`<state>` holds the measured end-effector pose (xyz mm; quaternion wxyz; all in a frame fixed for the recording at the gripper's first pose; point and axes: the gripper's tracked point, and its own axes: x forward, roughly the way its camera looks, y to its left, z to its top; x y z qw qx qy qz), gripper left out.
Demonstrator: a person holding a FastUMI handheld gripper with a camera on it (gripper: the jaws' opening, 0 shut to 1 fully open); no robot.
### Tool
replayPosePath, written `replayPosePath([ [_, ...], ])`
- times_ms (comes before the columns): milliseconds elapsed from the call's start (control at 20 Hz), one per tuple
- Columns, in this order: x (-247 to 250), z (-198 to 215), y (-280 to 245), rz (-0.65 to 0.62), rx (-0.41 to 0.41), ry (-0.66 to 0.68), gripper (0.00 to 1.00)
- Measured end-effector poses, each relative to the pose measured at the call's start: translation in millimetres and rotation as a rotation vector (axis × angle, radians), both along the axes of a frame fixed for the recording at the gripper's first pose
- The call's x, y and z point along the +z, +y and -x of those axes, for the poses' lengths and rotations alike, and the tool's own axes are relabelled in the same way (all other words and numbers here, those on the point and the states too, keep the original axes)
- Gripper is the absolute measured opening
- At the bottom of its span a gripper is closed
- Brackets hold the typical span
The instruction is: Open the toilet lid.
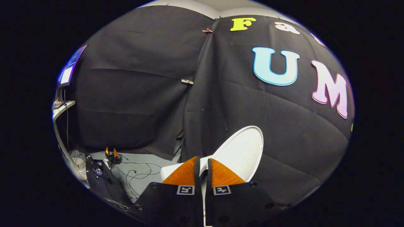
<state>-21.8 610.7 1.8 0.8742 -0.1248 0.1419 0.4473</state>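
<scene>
Standing raised, toilet lid (pixel 244 149) beyond nearly closed fingers (pixel 186 175), gripper (pixel 202 164).

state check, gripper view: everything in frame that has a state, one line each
toilet lid: raised, standing up against the black cloth wall, just beyond the fingers.
gripper: fingers nearly together with a thin gap, nothing visibly pinched; lid edge shows just ahead of the tips.
monitor: switched on, screen lit, above the desk.
cables: loose, lying on the floor beside the toilet.
</scene>
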Motion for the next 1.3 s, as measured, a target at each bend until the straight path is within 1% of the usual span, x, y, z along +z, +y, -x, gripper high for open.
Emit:
replayPosePath([
  [50,0,3,4,-0.016,0.015,0.011,0.07],
  [150,-3,10,7,-0.046,0.047,0.032,0.19],
  [250,-18,20,13,-0.067,0.090,0.101,0.51],
  [350,-27,18,11,-0.095,0.081,0.132,0.83],
  [400,-13,5,13,-0.114,0.065,0.110,0.99],
  [500,-1,-5,8,-0.145,0.048,0.046,0.99],
  [650,8,5,10,-0.164,0.075,0.014,0.99],
  [800,31,7,0,-0.193,0.071,-0.038,0.99],
  [900,49,8,-11,-0.223,0.058,-0.058,0.99],
  [1000,65,6,-33,-0.244,0.037,-0.077,0.99],
  [1100,83,-4,-66,-0.269,-0.014,-0.097,0.99],
  [1200,91,-20,-108,-0.270,-0.090,-0.102,0.98],
  [1300,102,-32,-160,-0.288,-0.167,-0.120,0.99],
])
